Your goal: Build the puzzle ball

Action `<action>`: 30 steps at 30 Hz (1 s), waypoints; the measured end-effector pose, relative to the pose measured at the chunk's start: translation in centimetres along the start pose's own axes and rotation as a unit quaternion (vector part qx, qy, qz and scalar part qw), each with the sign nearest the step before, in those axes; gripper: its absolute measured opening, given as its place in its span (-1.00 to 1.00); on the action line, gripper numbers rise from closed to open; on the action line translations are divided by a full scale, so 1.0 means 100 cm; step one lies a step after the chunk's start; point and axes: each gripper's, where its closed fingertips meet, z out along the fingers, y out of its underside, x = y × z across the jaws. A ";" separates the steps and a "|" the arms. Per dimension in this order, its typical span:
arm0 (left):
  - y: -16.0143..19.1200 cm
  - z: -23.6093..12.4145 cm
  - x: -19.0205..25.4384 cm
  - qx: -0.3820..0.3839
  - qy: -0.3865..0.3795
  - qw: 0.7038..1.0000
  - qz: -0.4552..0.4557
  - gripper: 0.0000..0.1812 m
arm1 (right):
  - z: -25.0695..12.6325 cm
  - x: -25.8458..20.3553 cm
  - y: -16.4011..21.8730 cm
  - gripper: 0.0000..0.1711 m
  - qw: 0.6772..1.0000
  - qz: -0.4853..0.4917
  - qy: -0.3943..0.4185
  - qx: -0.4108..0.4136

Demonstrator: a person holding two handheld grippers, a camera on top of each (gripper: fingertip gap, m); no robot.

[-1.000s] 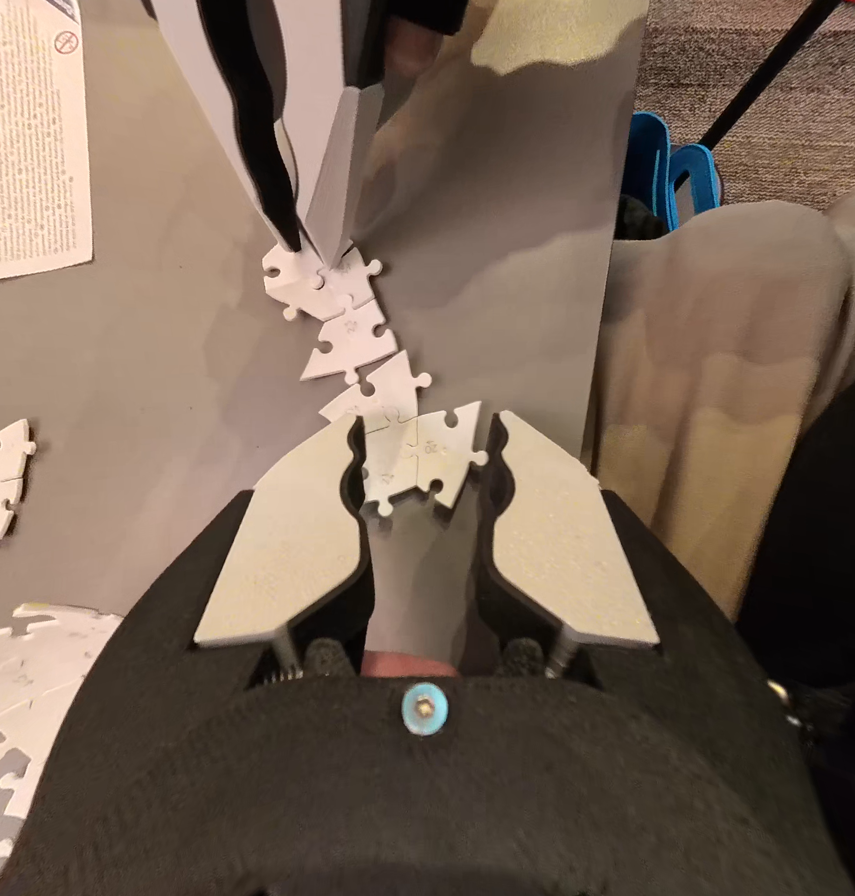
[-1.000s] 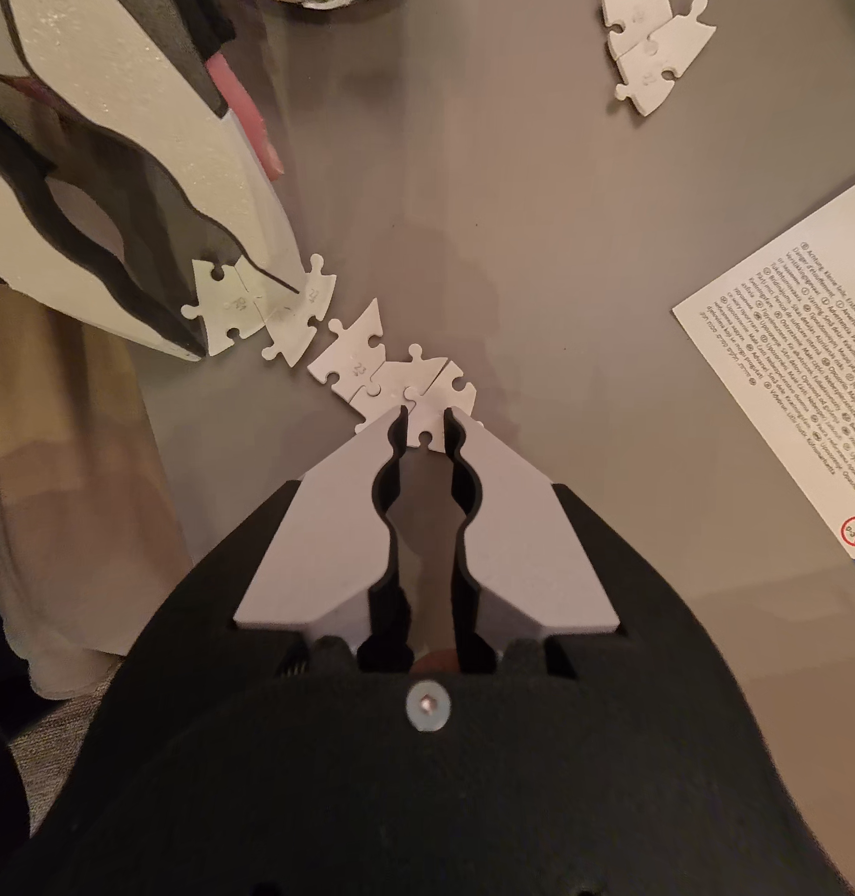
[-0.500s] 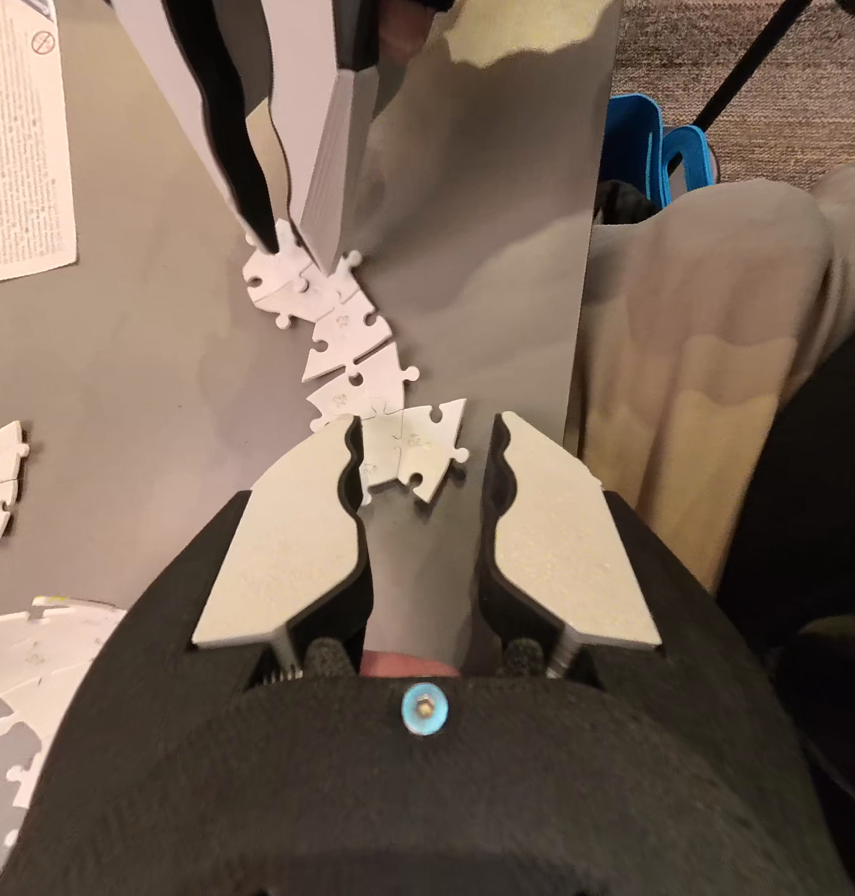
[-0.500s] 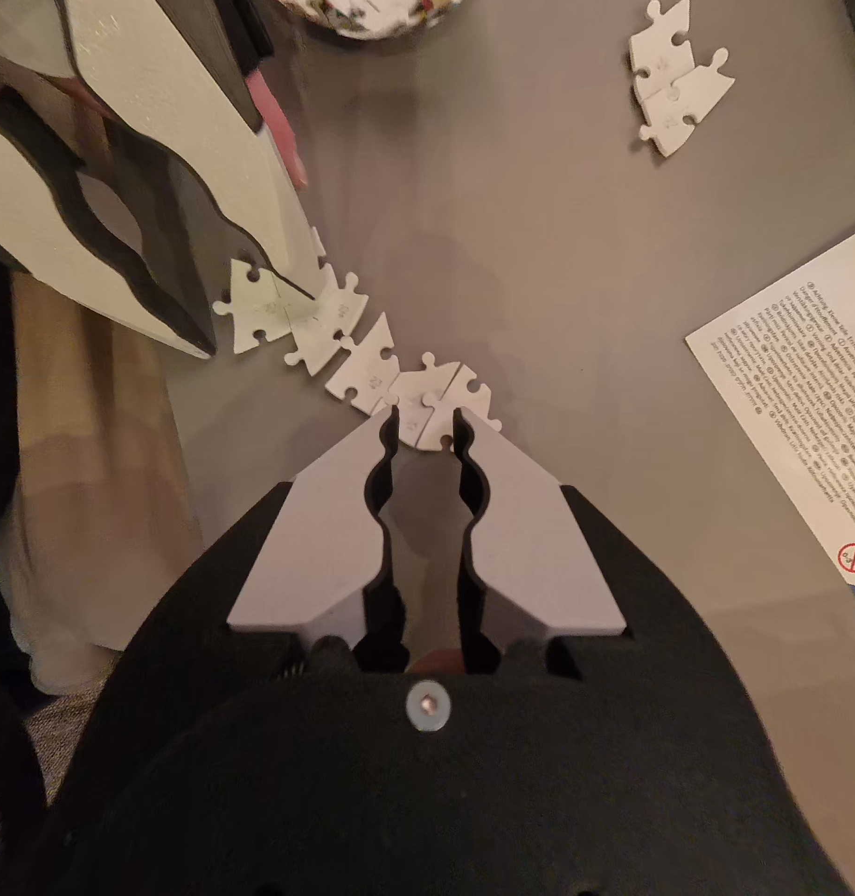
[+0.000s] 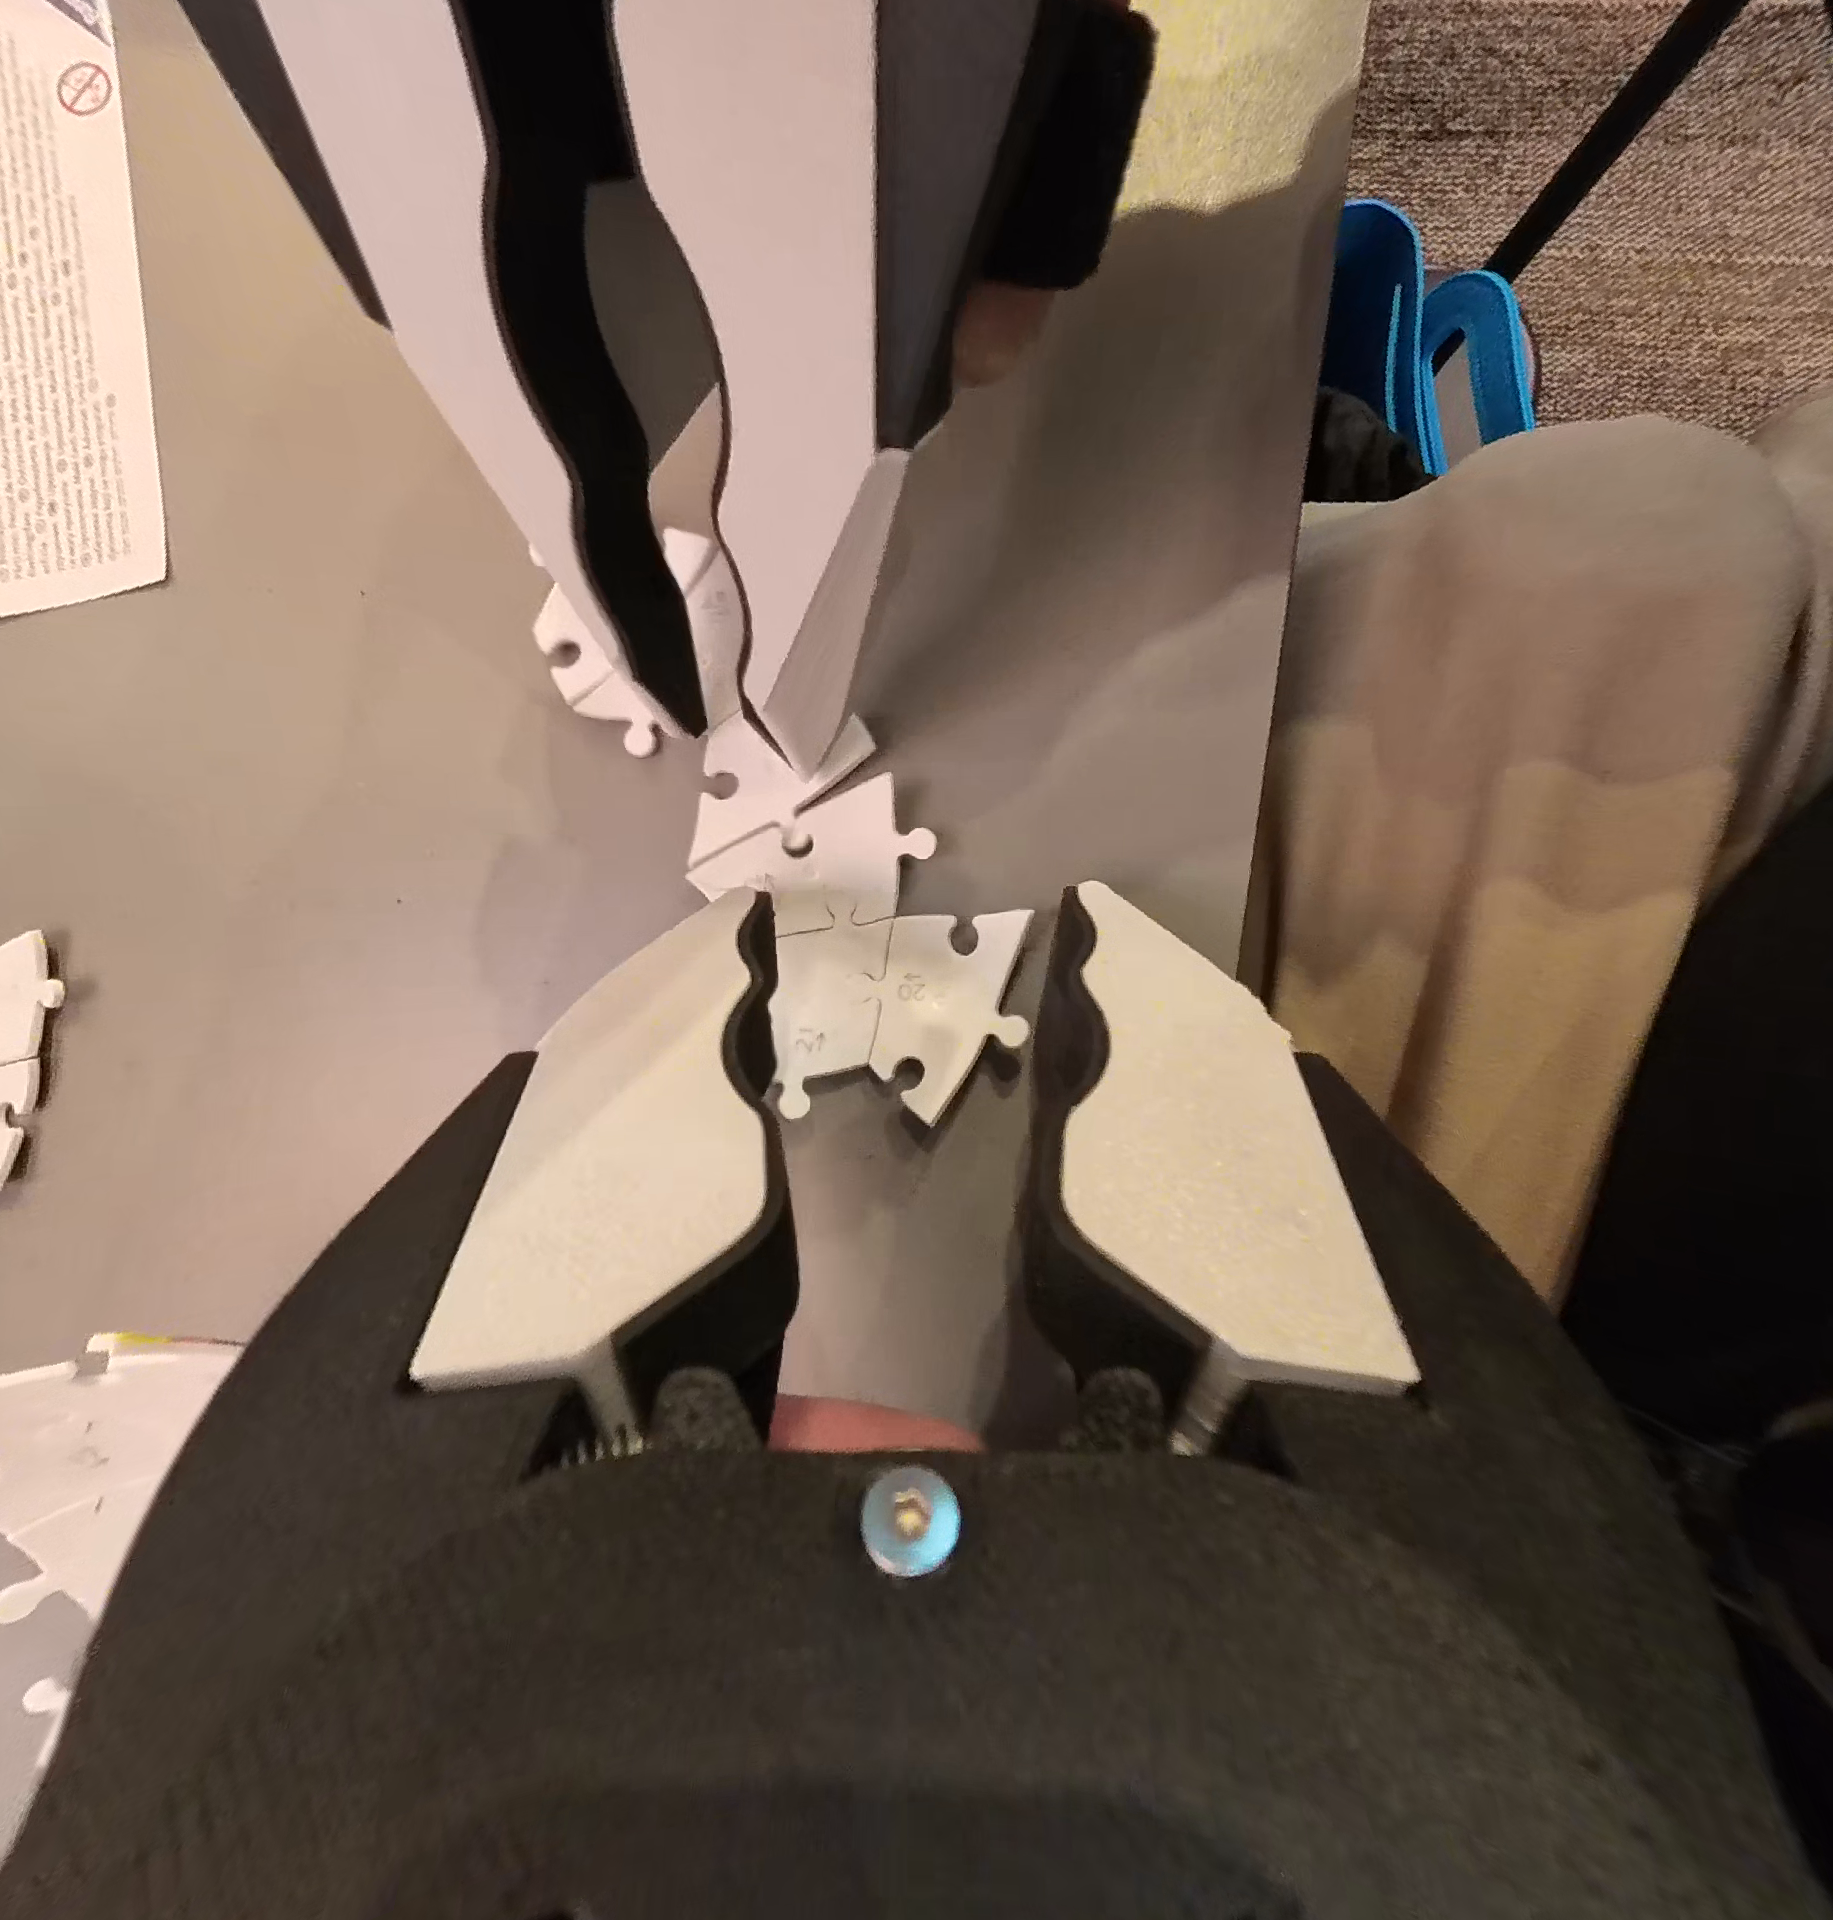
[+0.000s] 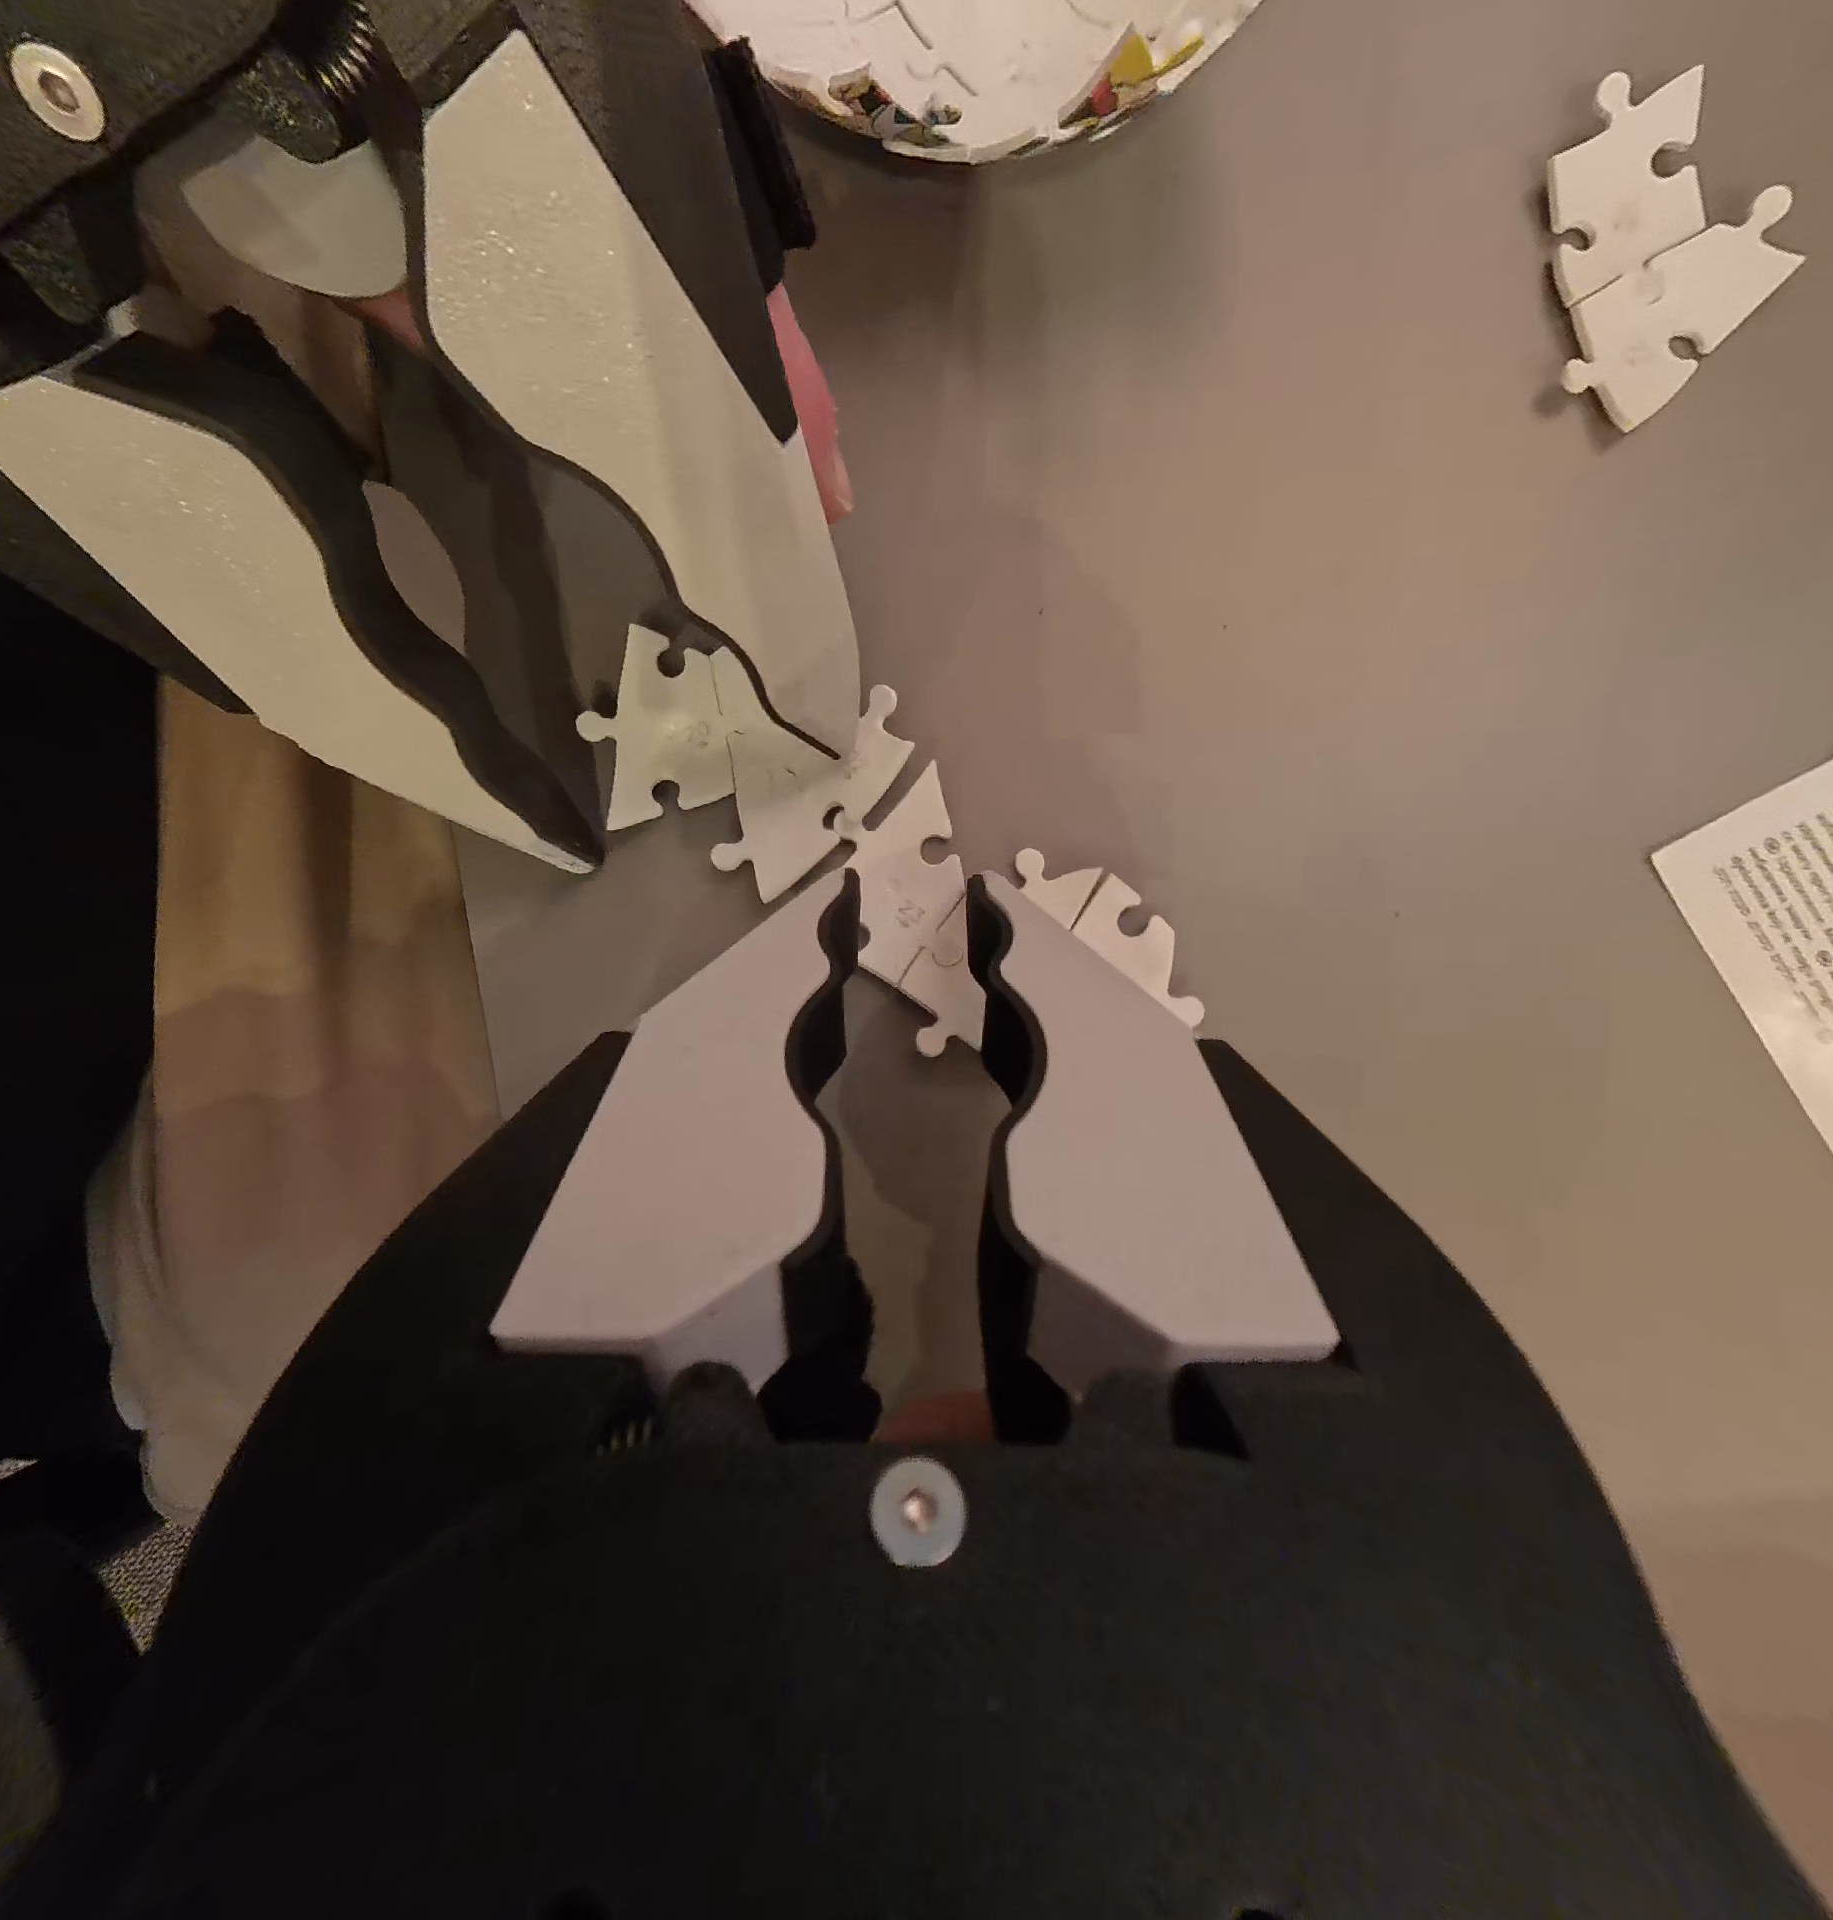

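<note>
Grey matte table (image 5: pixel 268 790), seen from both wrist cameras; its near edge gives way to brown carpet (image 5: pixel 1618 156) at the upper right of the left wrist view, where a blue object (image 5: pixel 1452 343) lies beside a beige cloth-covered form (image 5: pixel 1514 831). A printed leaflet (image 5: pixel 39 312) lies flat on the table, well apart from the work.

A chain of white puzzle pieces (image 5: pixel 808 831) lies face down on the table, curving from one gripper to the other. The left gripper (image 5: pixel 912 935) has its jaws spread wide, straddling the end pieces (image 5: pixel 891 1008) of the chain without visibly clamping them. The right gripper (image 6: pixel 907 899) has its jaws parted by a narrow gap, its tips resting over the pieces at the opposite end; whether the tips pinch them cannot be told. A further joined pair (image 6: pixel 1109 914) protrudes from beneath the right finger.

Two joined spare pieces (image 6: pixel 1660 301) lie apart near the far side. The partly assembled puzzle ball (image 6: pixel 974 73), a white shell with coloured print at its rim, sits at the top edge of the right wrist view, behind the left gripper's fingers.
</note>
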 end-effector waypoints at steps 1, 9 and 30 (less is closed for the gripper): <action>0.000 0.000 0.000 0.001 0.000 1.000 -0.003 -0.44 | 0.000 0.000 0.000 -0.78 1.000 0.000 0.000 0.000; 0.001 -0.001 0.000 0.000 -0.011 1.000 -0.003 -0.44 | -0.001 -0.003 -0.002 -0.74 1.000 0.014 0.005 0.012; 0.000 -0.001 0.008 -0.001 -0.011 1.000 -0.016 -0.43 | 0.006 -0.021 -0.007 -0.80 0.999 0.031 0.015 0.031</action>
